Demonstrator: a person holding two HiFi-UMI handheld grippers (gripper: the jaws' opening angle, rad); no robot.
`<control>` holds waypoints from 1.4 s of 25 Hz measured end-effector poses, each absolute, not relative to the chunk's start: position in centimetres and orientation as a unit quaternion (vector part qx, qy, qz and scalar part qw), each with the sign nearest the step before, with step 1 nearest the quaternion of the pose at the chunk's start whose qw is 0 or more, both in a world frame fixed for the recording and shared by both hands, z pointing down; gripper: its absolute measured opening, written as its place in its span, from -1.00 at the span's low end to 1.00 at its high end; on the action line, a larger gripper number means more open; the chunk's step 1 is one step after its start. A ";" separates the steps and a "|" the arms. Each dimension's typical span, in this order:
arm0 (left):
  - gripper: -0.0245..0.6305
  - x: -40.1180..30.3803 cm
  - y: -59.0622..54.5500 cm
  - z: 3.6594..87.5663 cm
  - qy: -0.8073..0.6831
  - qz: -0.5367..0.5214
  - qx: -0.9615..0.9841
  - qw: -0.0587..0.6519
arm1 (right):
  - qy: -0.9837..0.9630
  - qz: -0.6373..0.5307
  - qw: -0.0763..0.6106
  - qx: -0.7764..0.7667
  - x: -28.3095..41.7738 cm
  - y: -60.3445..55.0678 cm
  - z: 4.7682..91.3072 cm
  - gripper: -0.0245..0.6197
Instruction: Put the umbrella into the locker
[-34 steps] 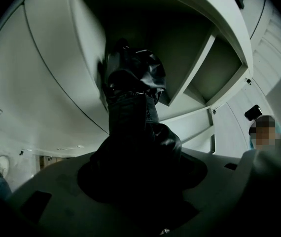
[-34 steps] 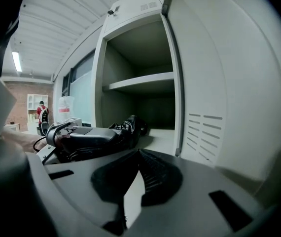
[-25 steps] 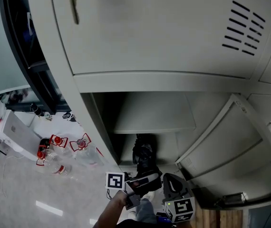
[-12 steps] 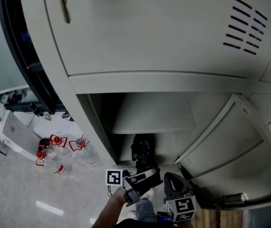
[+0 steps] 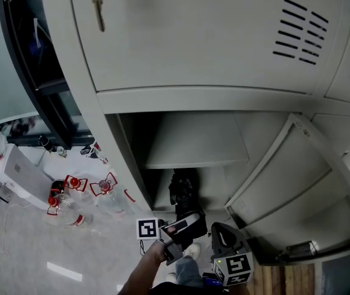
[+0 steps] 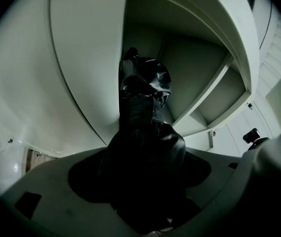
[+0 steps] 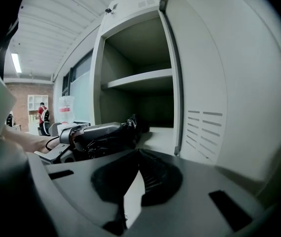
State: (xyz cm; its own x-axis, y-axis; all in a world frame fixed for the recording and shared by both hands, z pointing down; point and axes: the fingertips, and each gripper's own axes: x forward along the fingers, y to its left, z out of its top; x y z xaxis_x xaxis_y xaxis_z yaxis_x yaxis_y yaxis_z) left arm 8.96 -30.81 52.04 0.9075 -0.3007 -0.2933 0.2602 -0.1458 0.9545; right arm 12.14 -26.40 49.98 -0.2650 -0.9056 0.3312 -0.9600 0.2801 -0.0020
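Right tool [image 7: 136, 181]: jaws together, empty, idle beside left tool [image 6: 145, 191]. Left tool clamped on black folded fabric umbrella [image 6: 143, 102], held lengthwise so its far end feeds straight ahead into the grey metal locker [image 5: 224, 97], open lower bay.

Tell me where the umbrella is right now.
Head view, bottom centre: the black umbrella is clamped in the left claw, its far end reaching into the open locker, under the shelf.
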 end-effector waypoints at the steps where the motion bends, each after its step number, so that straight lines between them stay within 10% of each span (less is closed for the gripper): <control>1: 0.09 8.9 -30.7 52.1 -0.017 -0.214 0.726 0.654 | -0.789 0.101 0.133 0.592 12.2 -26.3 49.9 -0.92; 29: 0.08 5.5 -22.5 52.9 -0.075 -0.094 0.817 0.563 | -0.804 0.075 0.120 0.577 8.5 -21.7 48.9 -0.92; 35: -0.82 3.7 -22.6 53.5 -0.149 -0.097 0.830 0.529 | -0.800 0.071 0.118 0.584 8.4 -21.1 48.8 -0.92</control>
State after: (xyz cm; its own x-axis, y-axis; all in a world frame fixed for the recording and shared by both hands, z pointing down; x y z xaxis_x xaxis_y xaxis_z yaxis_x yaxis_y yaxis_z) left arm 3.67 -22.64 53.46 0.9366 -0.3503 -0.0029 -0.1451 -0.3954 0.9070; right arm 8.44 -21.11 48.83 -0.2896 -0.9179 0.2712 -0.9514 0.3071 0.0235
